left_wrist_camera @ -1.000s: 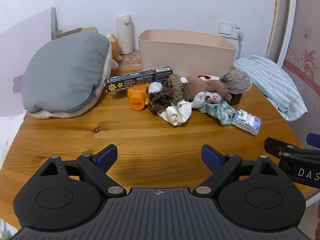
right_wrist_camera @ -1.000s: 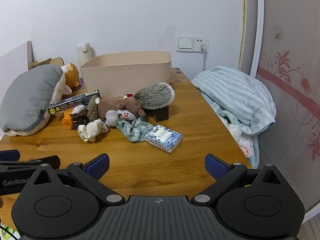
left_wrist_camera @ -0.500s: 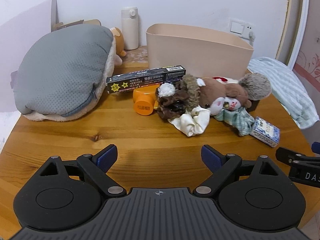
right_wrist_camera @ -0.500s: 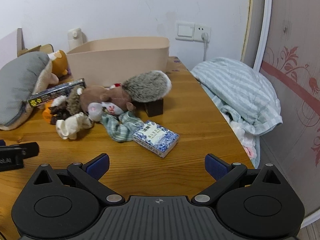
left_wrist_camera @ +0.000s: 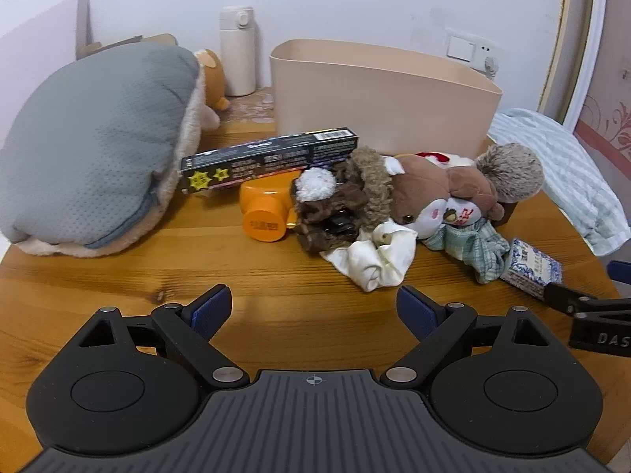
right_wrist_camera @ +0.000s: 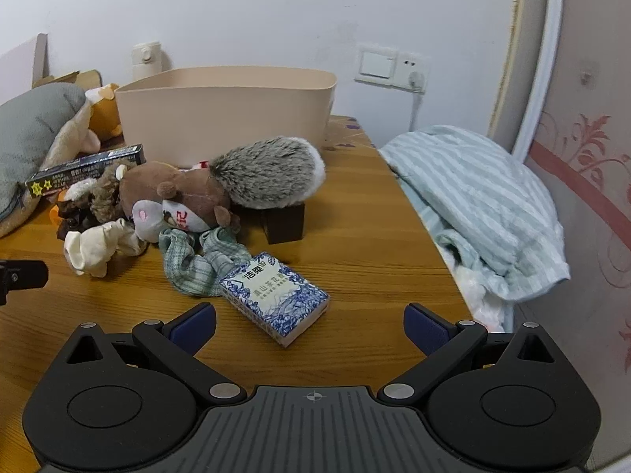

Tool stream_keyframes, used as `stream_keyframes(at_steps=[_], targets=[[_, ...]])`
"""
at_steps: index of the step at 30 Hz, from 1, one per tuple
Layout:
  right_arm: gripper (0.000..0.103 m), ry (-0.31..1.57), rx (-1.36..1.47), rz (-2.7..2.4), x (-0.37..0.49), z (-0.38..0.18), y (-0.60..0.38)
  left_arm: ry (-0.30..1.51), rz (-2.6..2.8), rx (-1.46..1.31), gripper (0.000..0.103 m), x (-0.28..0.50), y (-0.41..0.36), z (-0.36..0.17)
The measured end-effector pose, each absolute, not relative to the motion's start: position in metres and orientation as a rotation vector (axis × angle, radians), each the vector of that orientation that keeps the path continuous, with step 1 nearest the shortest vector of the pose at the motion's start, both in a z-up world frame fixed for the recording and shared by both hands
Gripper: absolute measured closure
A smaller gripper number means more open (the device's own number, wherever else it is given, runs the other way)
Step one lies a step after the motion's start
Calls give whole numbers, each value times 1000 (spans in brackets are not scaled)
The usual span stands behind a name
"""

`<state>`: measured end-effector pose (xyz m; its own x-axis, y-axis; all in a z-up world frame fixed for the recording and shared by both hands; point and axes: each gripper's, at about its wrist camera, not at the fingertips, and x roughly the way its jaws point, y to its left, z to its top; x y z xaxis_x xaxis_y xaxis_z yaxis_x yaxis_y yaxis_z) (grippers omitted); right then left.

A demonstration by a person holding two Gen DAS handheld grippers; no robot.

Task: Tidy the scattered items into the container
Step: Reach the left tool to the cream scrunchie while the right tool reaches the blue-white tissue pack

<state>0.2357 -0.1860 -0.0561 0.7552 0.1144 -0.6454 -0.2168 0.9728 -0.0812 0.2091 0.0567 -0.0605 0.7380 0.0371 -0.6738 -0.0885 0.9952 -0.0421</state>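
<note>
Wooden table (left_wrist_camera: 118, 272) against a white wall carries the clutter, with a striped blue-green blanket (right_wrist_camera: 477, 193) draped off its right edge. Compared with the earlier frames, both cameras have closed in on the pile: the items fill more of each view, and the blue-and-white tissue pack (right_wrist_camera: 274, 299) now lies just ahead of the right gripper (right_wrist_camera: 309, 321), partly between its fingers. The left gripper (left_wrist_camera: 313, 305) has likewise advanced toward the cream scrunchie (left_wrist_camera: 378, 258). Both grippers stand spread wide, holding nothing, as before. The pile itself appears unmoved. The beige container (left_wrist_camera: 378, 98) stands upright behind the items, near the wall; its interior cannot be seen from either view. In front of it lie a long black box (left_wrist_camera: 272, 157) resting on an orange bottle (left_wrist_camera: 266, 211) on its side, a dark brown furry item (left_wrist_camera: 331, 213), a brown plush squirrel (right_wrist_camera: 185, 201) with a grey bushy tail (right_wrist_camera: 268, 173), a checked green cloth (right_wrist_camera: 197, 264) touching the tissue pack, and a small dark block (right_wrist_camera: 284, 222) under the tail. A grey cushion (left_wrist_camera: 90, 142) occupies the left side, a white flask (left_wrist_camera: 236, 51) behind it.
</note>
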Motion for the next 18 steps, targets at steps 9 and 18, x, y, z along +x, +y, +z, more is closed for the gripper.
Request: stream_keyframes(at_steps=[9,18], targets=[[3,717,-188,237,262,-69,-187,743,26,-134,11,229,47,-67],[5,738,-184,305,279,-76,-192,756,-1,-175,11,246,44,-76]])
